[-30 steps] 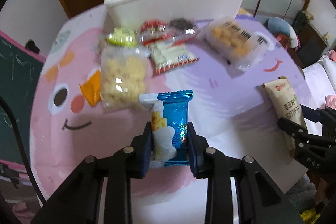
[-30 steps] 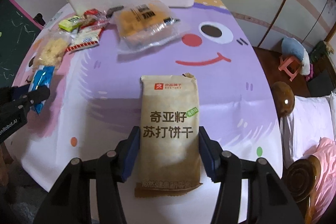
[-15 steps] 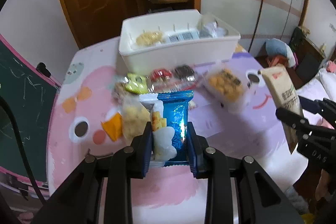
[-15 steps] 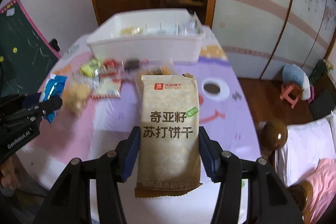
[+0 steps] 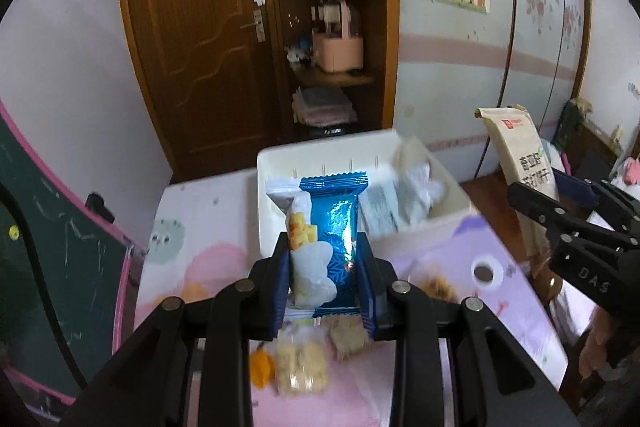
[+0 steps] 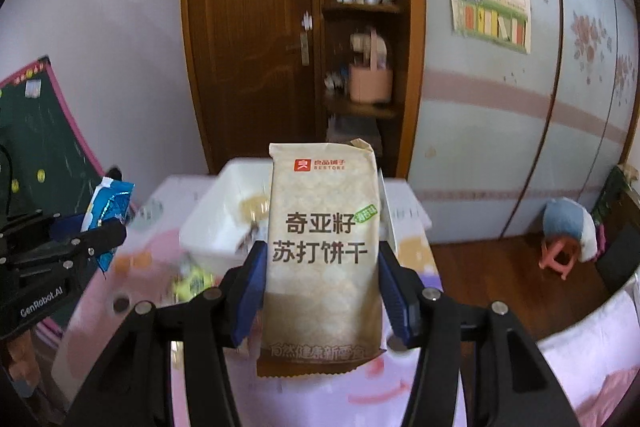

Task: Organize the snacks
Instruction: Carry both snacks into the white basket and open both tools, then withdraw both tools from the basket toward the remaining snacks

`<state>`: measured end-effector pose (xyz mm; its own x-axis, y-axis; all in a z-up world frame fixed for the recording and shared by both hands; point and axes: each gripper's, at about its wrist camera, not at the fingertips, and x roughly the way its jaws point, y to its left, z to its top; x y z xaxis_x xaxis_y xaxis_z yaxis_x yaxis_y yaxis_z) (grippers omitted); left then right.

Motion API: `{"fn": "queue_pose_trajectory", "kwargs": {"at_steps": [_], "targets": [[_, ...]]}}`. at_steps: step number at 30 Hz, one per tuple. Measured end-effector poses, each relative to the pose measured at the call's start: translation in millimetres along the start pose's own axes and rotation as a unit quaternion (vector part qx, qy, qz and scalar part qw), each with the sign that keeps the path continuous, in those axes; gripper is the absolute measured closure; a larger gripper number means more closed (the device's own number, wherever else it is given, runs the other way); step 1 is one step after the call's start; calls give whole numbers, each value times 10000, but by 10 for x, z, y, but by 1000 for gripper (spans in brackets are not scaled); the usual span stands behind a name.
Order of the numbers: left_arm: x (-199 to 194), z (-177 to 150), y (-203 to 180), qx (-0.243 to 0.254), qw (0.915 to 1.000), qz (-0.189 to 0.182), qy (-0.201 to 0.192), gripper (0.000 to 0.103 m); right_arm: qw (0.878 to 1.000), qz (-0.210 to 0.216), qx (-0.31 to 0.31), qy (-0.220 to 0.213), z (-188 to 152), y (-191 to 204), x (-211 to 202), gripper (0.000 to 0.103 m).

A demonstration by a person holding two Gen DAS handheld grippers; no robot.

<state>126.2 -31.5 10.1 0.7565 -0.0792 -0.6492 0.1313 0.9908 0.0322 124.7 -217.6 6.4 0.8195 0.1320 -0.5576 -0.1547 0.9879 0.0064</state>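
My left gripper (image 5: 323, 259) is shut on a blue snack packet (image 5: 326, 239), held upright in the air before the white bin (image 5: 276, 195). My right gripper (image 6: 322, 267) is shut on a tall beige cracker pack (image 6: 322, 239), also lifted above the table. The left wrist view has the beige pack (image 5: 520, 155) at the right edge with the right gripper's black frame under it. In the right wrist view the blue packet (image 6: 107, 211) shows at the left in the other gripper. The white bin (image 6: 212, 223) holds several snacks.
Loose snack bags (image 5: 300, 367) lie on the pink and purple tablecloth (image 5: 192, 227) below the left gripper. A green chalkboard (image 5: 48, 267) stands at the left. A wooden door and shelf (image 5: 280, 47) rise behind the table. A pink stool (image 6: 558, 255) stands on the floor at right.
Both grippers have risen with their packets and tilted up. The table and loose snacks have dropped low in both views, and the door and shelf now fill the upper part.
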Motion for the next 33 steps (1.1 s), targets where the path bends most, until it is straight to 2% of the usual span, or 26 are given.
{"fn": "queue_pose_trajectory", "kwargs": {"at_steps": [5,11,15,20,22,23,24,26,27,29,33], "targets": [[309,481,55,-49,9999,123,-59,75,9999,69,48,-144,409,-21,254,50],[899,891,170,-212,9993,172,268,75,9997,203,62,149,727,-71,757,49],[1294,980,244,-299,9980,189,524,75,9984,268,118,488,818,-49,1137,49],[1676,940,255,-314,9962,288,758,75,9938,407,233,1013,801,10,1629,48],[1771,917,219,-273,9959,272,823,69,9914,508,299,1171,769,21,1772,48],[1783,905,205,-243,9960,235,829,56,9906,469,336,1242,749,22,1820,46],[1780,898,190,-182,9963,180,817,39,9901,438,353,1283,735,26,1837,37],[1735,882,166,-36,9973,351,651,24,9908,237,374,1279,692,12,1820,34],[1698,878,161,19,9975,412,567,20,9908,245,376,1276,686,1,1810,32],[1626,854,172,30,9977,420,528,20,9899,285,427,1321,635,-24,1762,32],[1450,769,232,-90,9985,200,509,20,9901,201,405,1332,491,-34,1532,32]]}}
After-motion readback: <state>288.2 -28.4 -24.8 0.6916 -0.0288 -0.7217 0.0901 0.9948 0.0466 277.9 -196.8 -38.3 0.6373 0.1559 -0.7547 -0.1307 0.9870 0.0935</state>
